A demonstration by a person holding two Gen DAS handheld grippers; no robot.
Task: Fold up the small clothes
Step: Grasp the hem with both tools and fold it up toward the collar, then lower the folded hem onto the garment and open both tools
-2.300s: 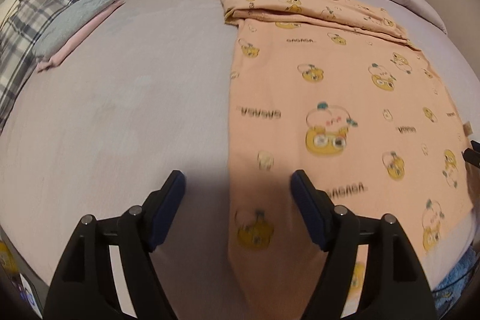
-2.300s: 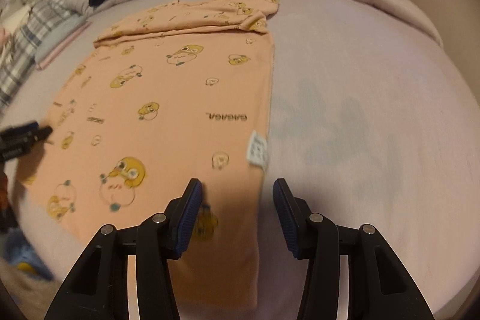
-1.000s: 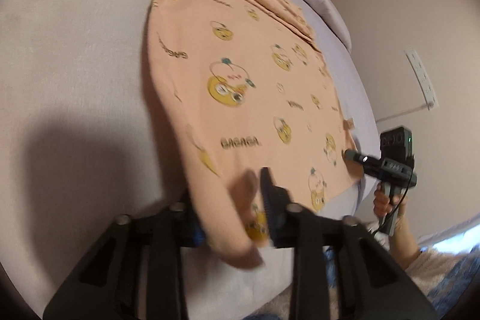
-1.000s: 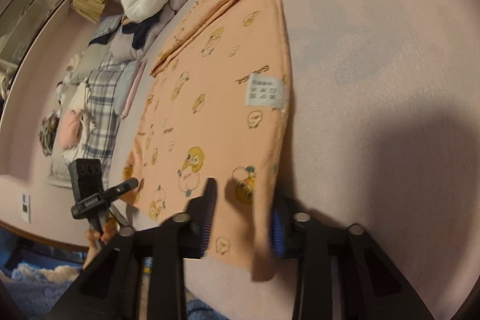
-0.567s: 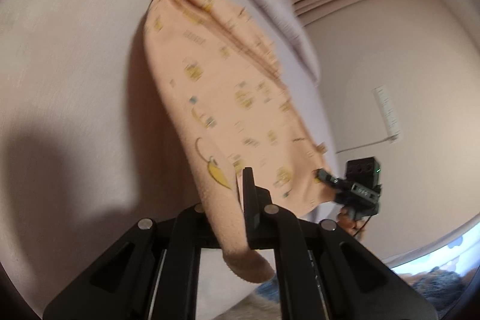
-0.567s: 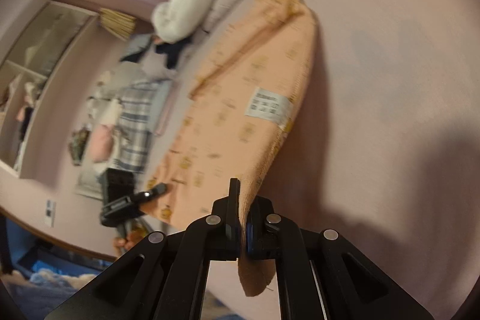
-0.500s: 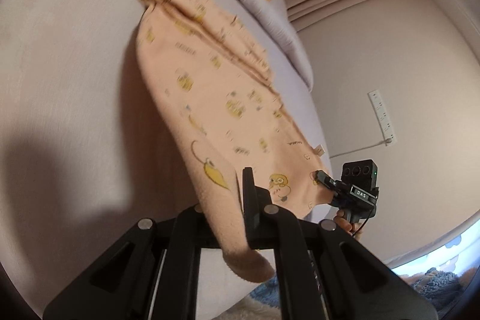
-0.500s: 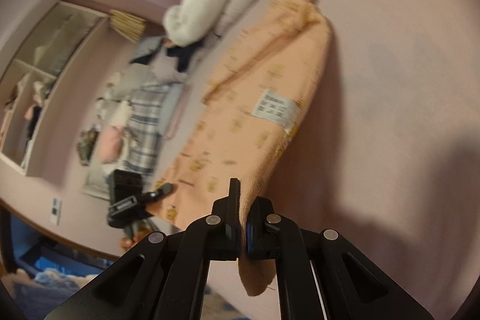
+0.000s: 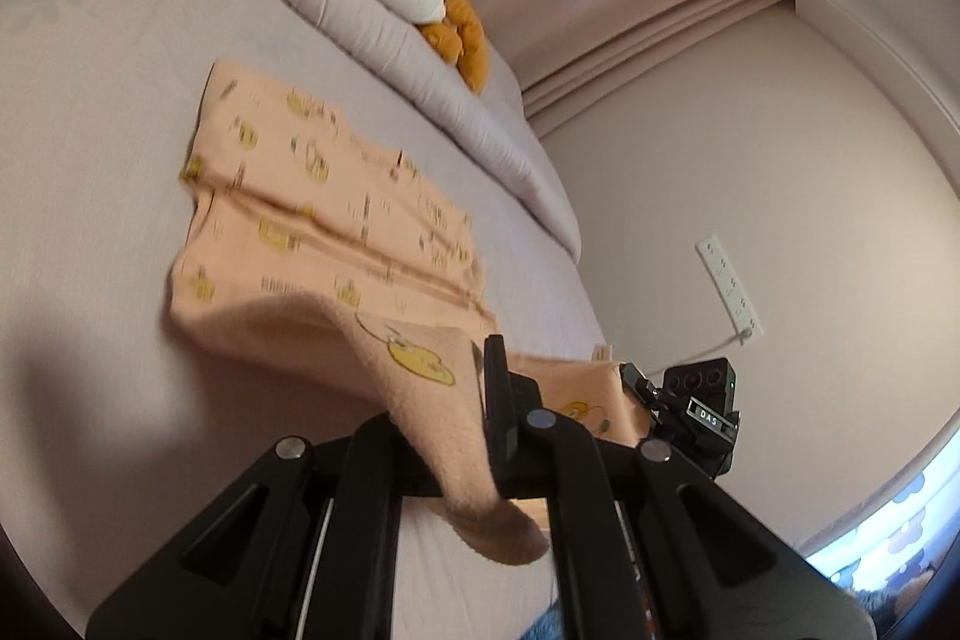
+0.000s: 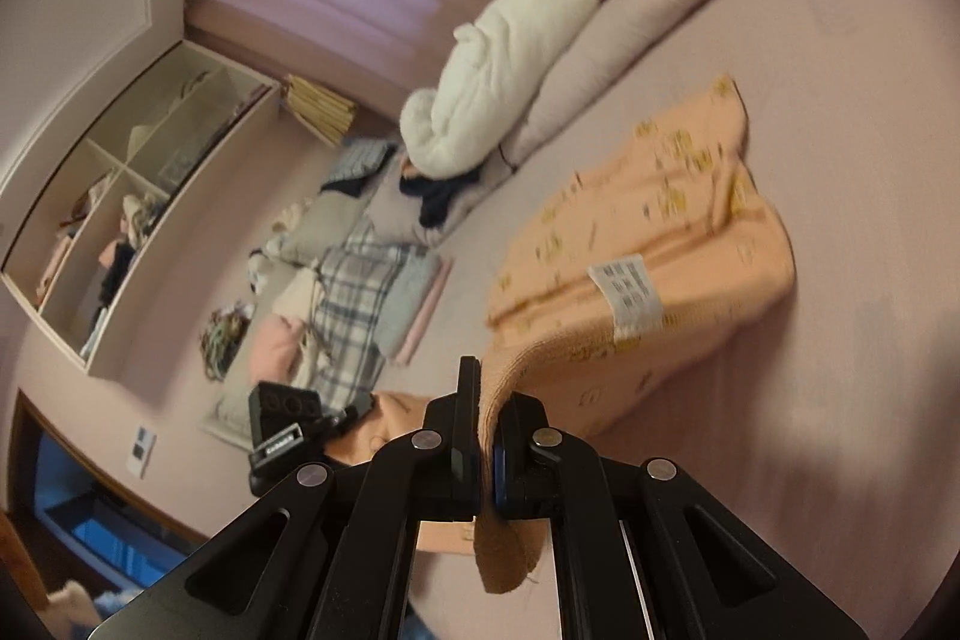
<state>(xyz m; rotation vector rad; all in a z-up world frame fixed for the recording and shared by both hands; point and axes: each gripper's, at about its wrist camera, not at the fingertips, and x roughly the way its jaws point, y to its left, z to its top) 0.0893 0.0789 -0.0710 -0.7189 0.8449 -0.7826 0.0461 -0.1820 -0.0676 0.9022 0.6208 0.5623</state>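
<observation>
The peach garment (image 9: 336,232) lay ahead at twelve o'clock on the bed (image 9: 90,112), its near hem lifted and curling over. We had the left gripper (image 9: 480,430) and right gripper (image 10: 486,454) each pinching a hem corner, equally near. White blanket (image 10: 510,64) and plaid pile (image 10: 354,292) sat beyond, nothing blocking.

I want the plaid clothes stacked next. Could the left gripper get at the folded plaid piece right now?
Probably not yet. The left gripper has its jaws shut on the peach garment, as does the right gripper. The plaid piece lies uncovered at the bed's far side, so the way looks free once the garment is released.
</observation>
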